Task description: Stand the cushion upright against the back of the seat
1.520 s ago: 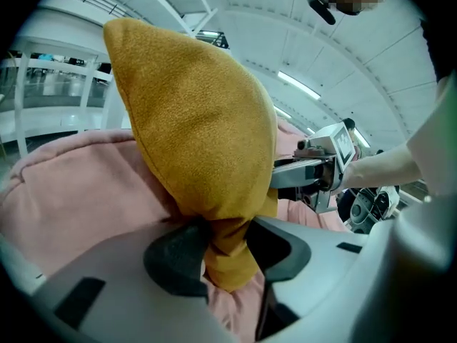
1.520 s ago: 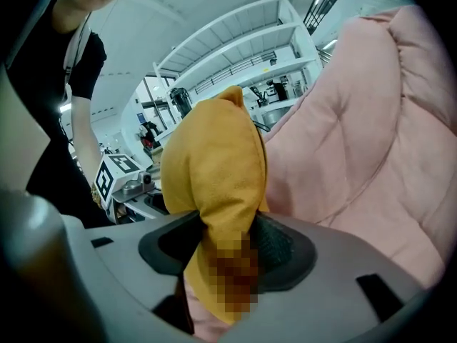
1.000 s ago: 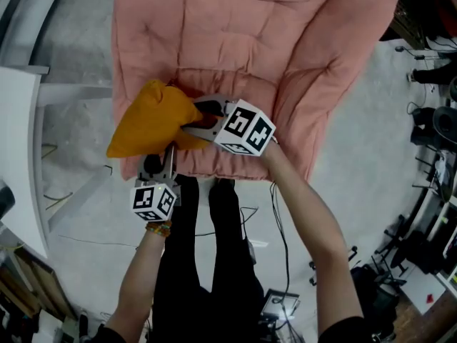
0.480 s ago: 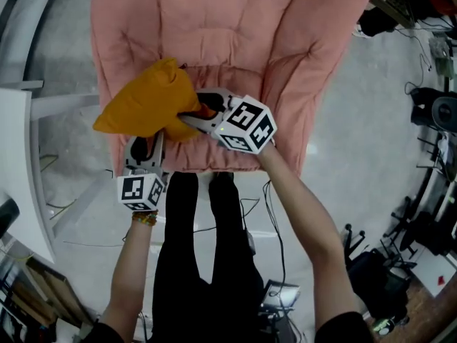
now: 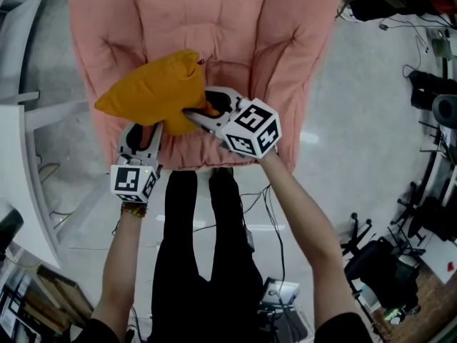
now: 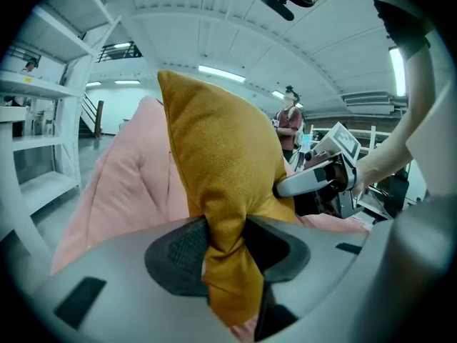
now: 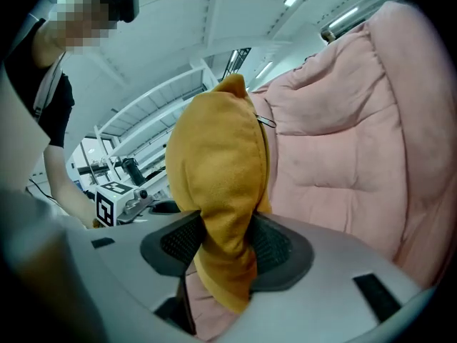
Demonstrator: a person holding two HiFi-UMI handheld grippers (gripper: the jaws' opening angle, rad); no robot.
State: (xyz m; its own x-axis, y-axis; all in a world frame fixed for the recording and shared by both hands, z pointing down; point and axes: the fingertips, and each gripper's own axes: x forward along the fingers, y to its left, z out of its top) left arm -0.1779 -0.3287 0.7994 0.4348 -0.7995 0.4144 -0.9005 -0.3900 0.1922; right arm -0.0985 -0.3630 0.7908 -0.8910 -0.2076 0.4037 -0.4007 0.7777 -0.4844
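Observation:
A mustard-yellow cushion (image 5: 151, 88) hangs lifted over the seat of the pink padded armchair (image 5: 214, 20). My left gripper (image 5: 148, 130) is shut on the cushion's near left corner; in the left gripper view the fabric (image 6: 227, 191) is pinched between the dark pads. My right gripper (image 5: 196, 113) is shut on the near right corner, with cloth (image 7: 223, 191) squeezed between its pads in the right gripper view. The cushion stands nearly on edge, tilted, in front of the chair's back (image 7: 335, 127).
White shelving (image 5: 21, 120) stands at the left of the chair. Cables and equipment (image 5: 428, 106) lie on the grey floor at the right. The person's legs (image 5: 196, 249) are right at the seat's front edge. Another person (image 6: 288, 123) stands far off.
Both grippers have carried the cushion up and toward the chair's back, and it has turned from lying slanted to more on edge.

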